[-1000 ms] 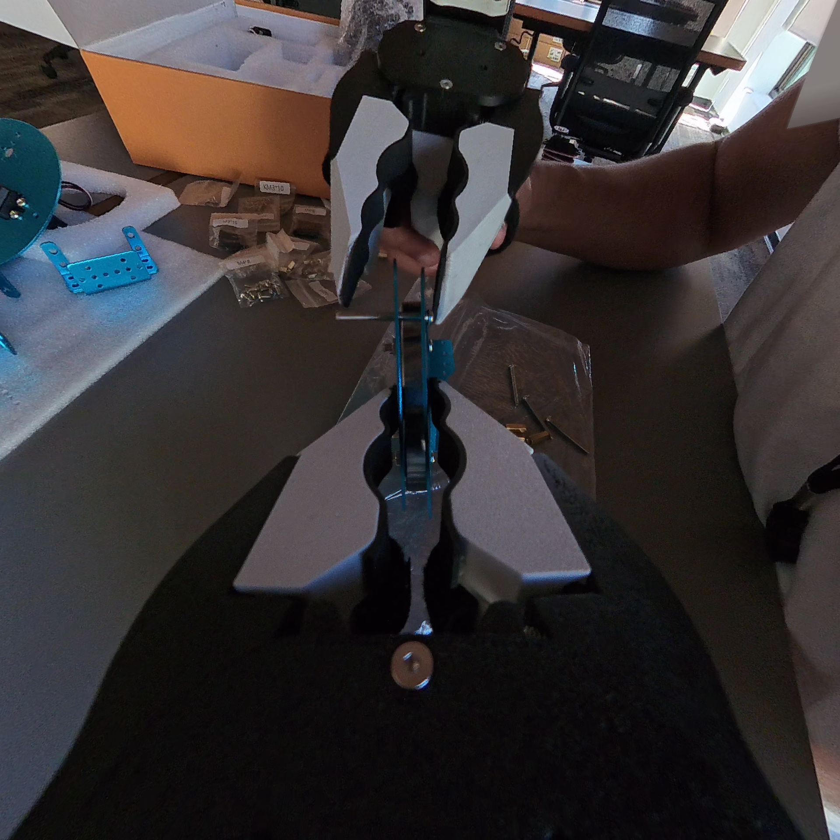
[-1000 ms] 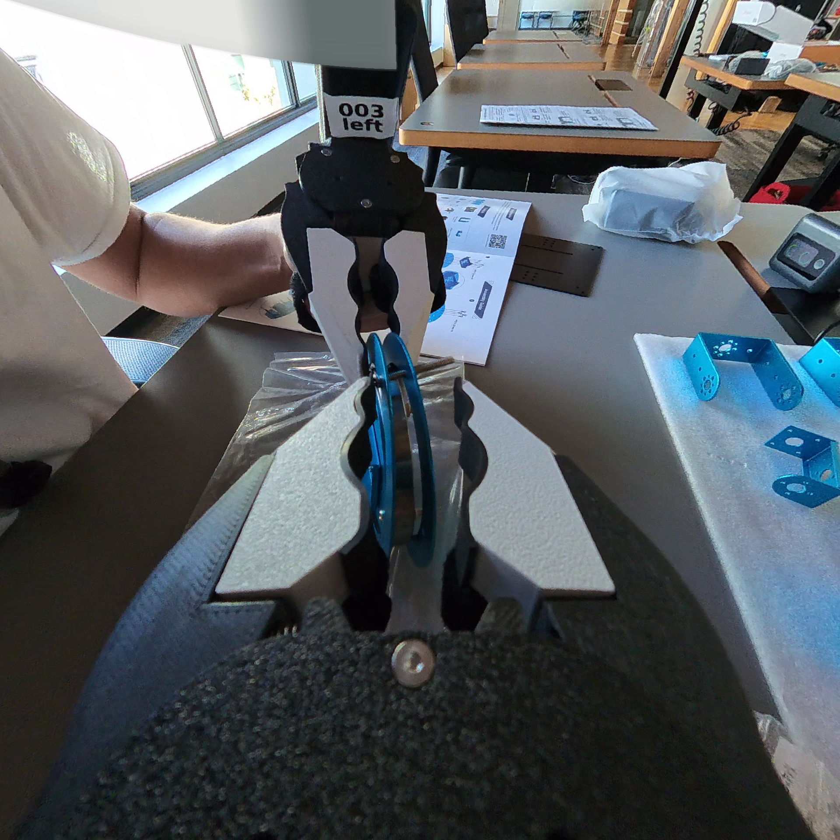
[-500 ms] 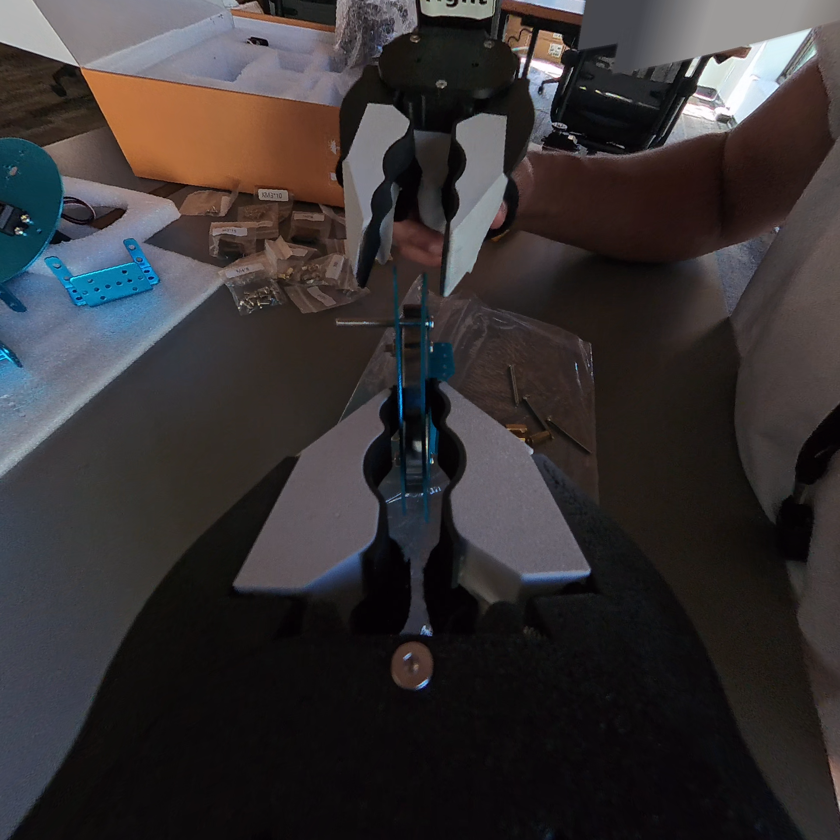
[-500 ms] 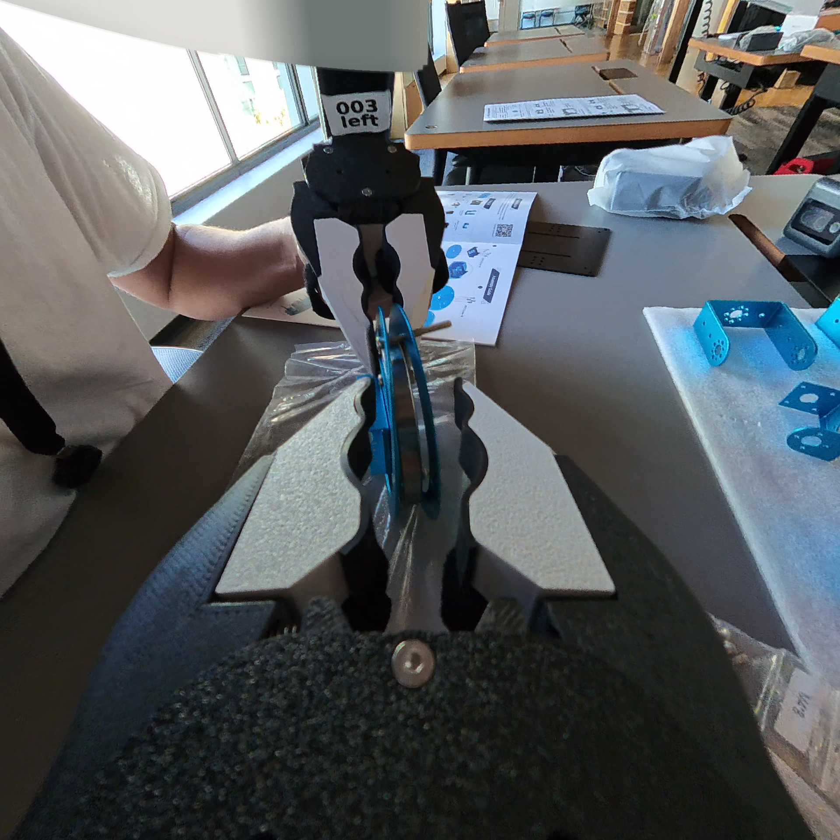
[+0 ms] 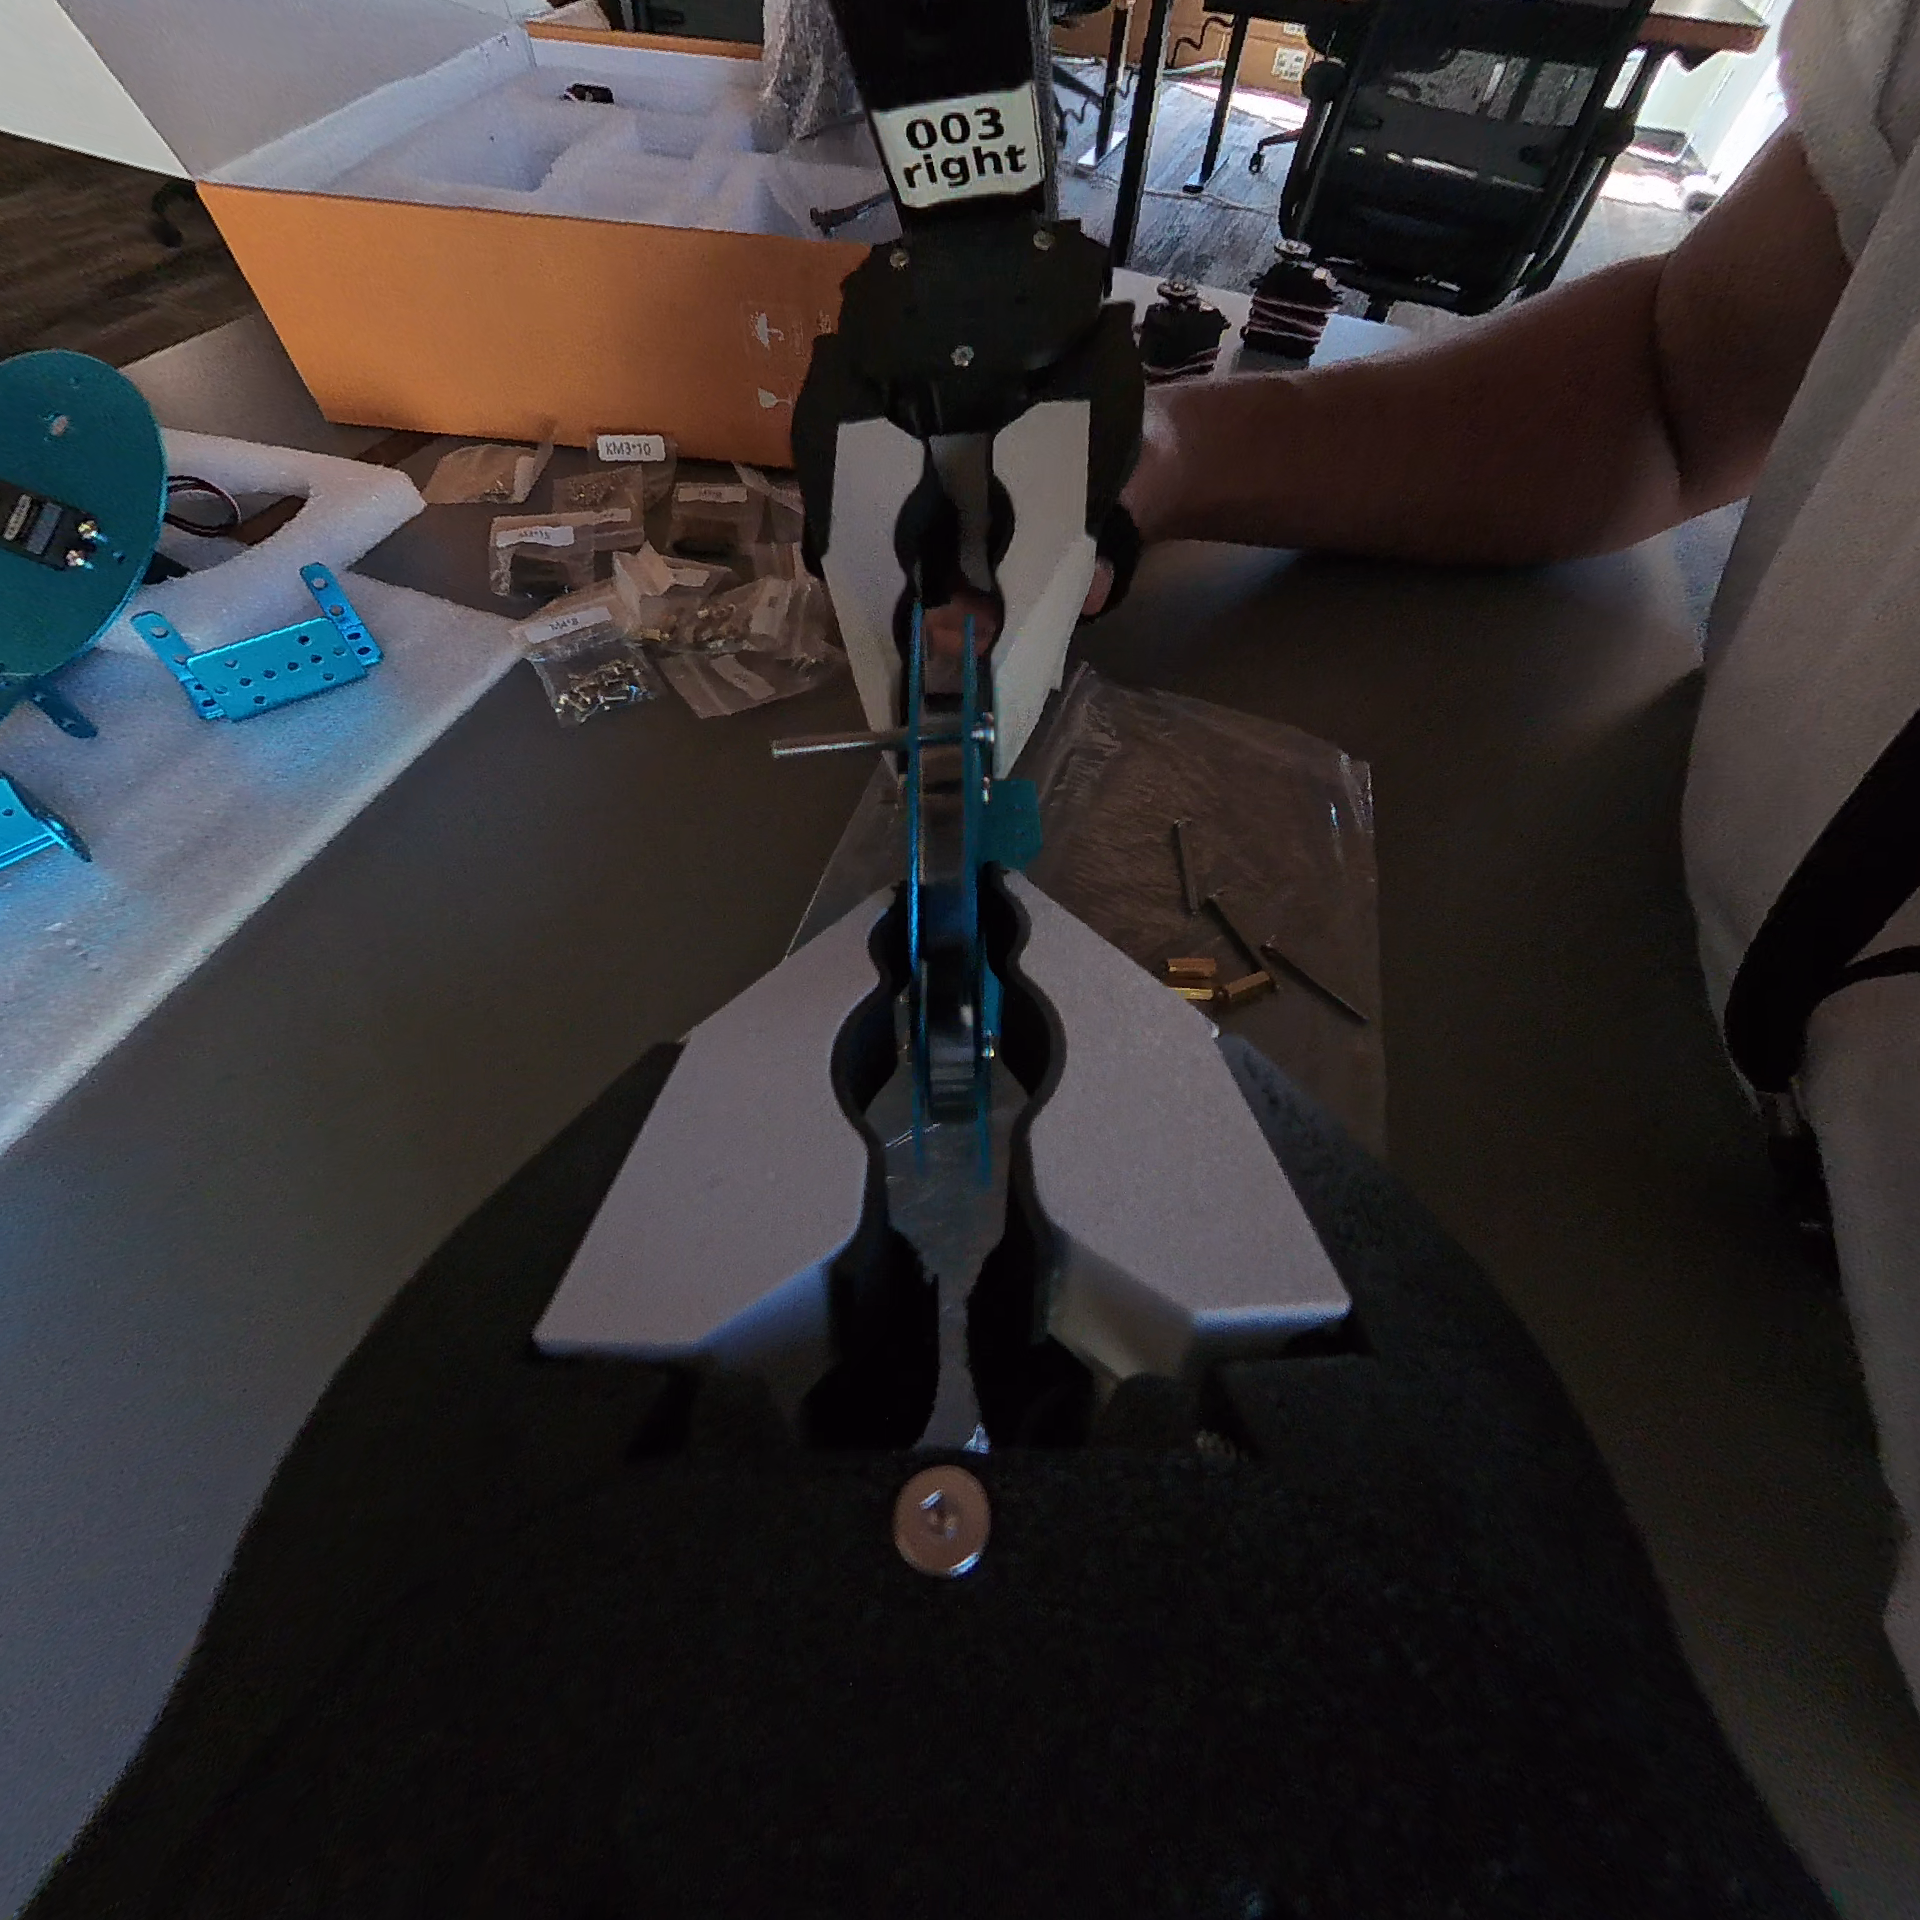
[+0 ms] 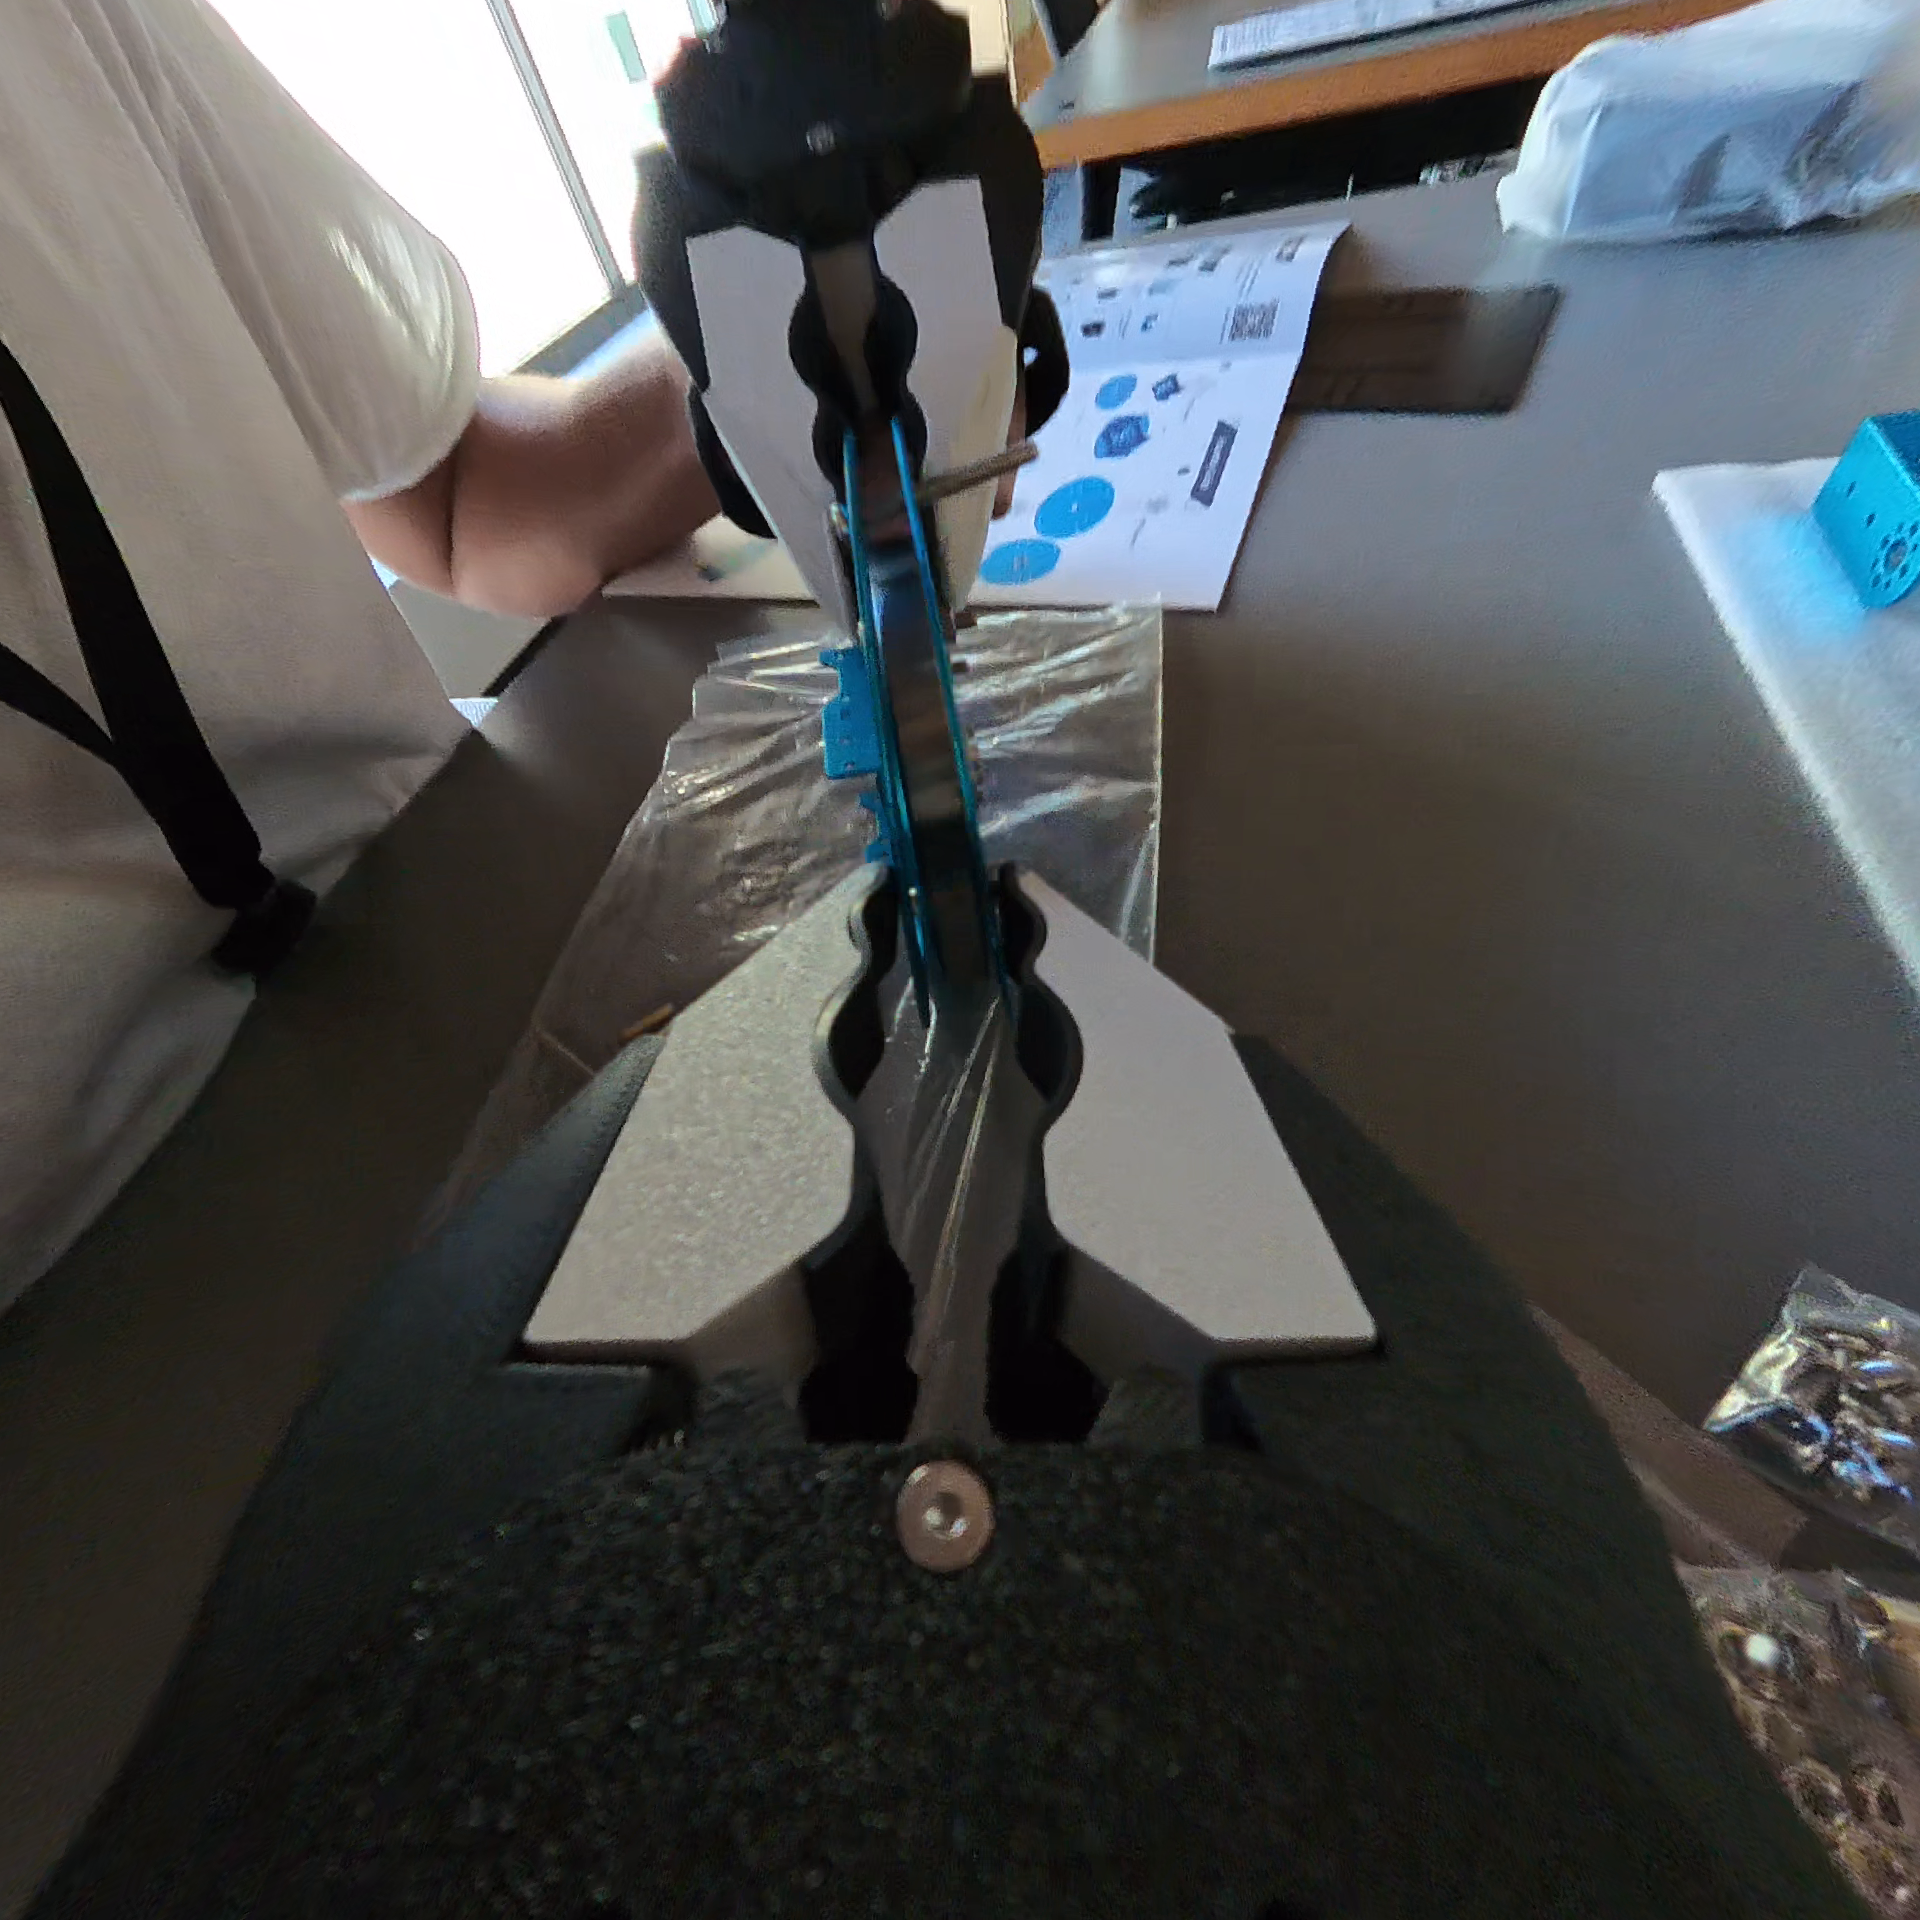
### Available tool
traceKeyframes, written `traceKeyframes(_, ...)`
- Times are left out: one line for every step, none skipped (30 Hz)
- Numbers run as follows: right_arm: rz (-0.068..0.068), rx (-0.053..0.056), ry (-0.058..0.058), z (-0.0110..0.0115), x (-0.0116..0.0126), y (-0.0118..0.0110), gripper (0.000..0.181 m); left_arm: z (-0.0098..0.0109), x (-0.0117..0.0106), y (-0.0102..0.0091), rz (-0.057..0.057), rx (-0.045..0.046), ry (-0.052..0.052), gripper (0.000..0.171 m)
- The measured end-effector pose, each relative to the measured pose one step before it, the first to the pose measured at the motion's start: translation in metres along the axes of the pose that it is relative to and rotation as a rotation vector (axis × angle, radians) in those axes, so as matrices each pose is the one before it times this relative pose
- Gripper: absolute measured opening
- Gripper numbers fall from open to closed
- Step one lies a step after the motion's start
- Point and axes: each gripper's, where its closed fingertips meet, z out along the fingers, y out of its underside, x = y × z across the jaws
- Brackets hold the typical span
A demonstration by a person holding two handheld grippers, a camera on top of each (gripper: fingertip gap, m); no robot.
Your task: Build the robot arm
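A blue disc assembly, two thin round plates with a dark part between them, is held edge-on above the grey table. My left gripper is shut on its near edge. My right gripper faces the left one and is shut on the opposite edge of the assembly. It shows in the left wrist view, and the left gripper shows in the right wrist view. A long screw sticks out sideways from the discs. A small blue bracket sits on one plate.
A clear plastic bag with loose screws and brass standoffs lies under the grippers. Small screw bags, an orange box and white foam with blue brackets lie left. An instruction sheet lies behind. The tips of one gripper are about 6 centimeters away from the tips of the other.
The right gripper has moved in onto the far edge of the disc assembly and its jaws have narrowed around it. The left gripper keeps its hold. The two grippers are closer together.
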Motion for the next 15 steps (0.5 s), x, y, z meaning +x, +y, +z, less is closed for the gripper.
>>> traceKeyframes(0.0011,0.0007,0.0018,0.00062,0.00033,0.00063,0.016,-0.00005,0.00032,0.00004,0.0099,-0.00236,-0.0027,0.012)
traceKeyframes(0.0049,0.0045,-0.0039,0.00016,-0.00039,-0.00024,0.015,0.00001,0.00009,0.00009,0.0114,-0.00315,-0.0046,0.012)
traceKeyframes(0.0106,-0.0008,-0.0020,0.00008,0.00024,0.00023,0.015,0.00000,-0.00005,-0.00012,0.0118,-0.00241,-0.0064,0.012)
traceKeyframes(0.0061,-0.0009,-0.0043,0.00005,-0.00007,0.00020,0.015,-0.00003,0.00037,-0.00003,0.0146,-0.00422,-0.0057,0.012)
traceKeyframes(0.0034,-0.0022,-0.0049,-0.00012,-0.00046,0.00040,0.016,0.00013,0.00042,-0.00028,0.0255,-0.00513,-0.0107,0.012)
traceKeyframes(0.0013,-0.0056,0.0021,0.00000,0.00031,0.00083,0.016,0.00018,0.00018,-0.00058,0.0300,-0.00200,-0.0150,0.012)
traceKeyframes(-0.0052,-0.0009,0.0076,-0.00034,0.00086,0.00025,0.016,0.00028,-0.00014,-0.00042,0.0212,-0.00257,-0.0136,0.012)
traceKeyframes(-0.0093,0.0062,0.0097,-0.00095,0.00091,-0.00088,0.013,-0.00006,-0.00016,-0.00062,0.0163,-0.00246,-0.0117,0.012)
traceKeyframes(-0.0067,0.0077,0.0091,-0.00091,0.00095,-0.00147,0.011,-0.00030,-0.00017,-0.00140,0.0089,0.00340,-0.0077,0.012)
traceKeyframes(-0.0003,0.0056,-0.0032,-0.00051,-0.00051,-0.00142,0.011,-0.00075,0.00029,-0.00167,0.0051,0.00739,-0.0015,0.012)
traceKeyframes(0.0037,0.0087,-0.0071,-0.00038,-0.00087,-0.00170,0.011,-0.00109,0.00029,-0.00140,0.0021,0.00795,0.0014,0.012)
traceKeyframes(0.0038,0.0060,-0.0075,0.00007,-0.00101,-0.00144,0.011,-0.00113,0.00013,-0.00134,-0.0001,0.00591,0.0022,0.012)
traceKeyframes(0.0015,0.0051,-0.0018,0.00044,-0.00051,-0.00114,0.011,-0.00127,0.00020,-0.00140,0.0027,0.00651,0.0011,0.012)
traceKeyframes(-0.0028,0.0041,-0.0037,0.00049,-0.00091,-0.00105,0.011,-0.00110,0.00028,-0.00123,0.0043,0.00495,0.0012,0.012)
traceKeyframes(-0.0015,0.0045,-0.0015,0.00042,-0.00053,-0.00101,0.011,-0.00092,0.00031,-0.00155,0.0029,0.00688,-0.0008,0.012)
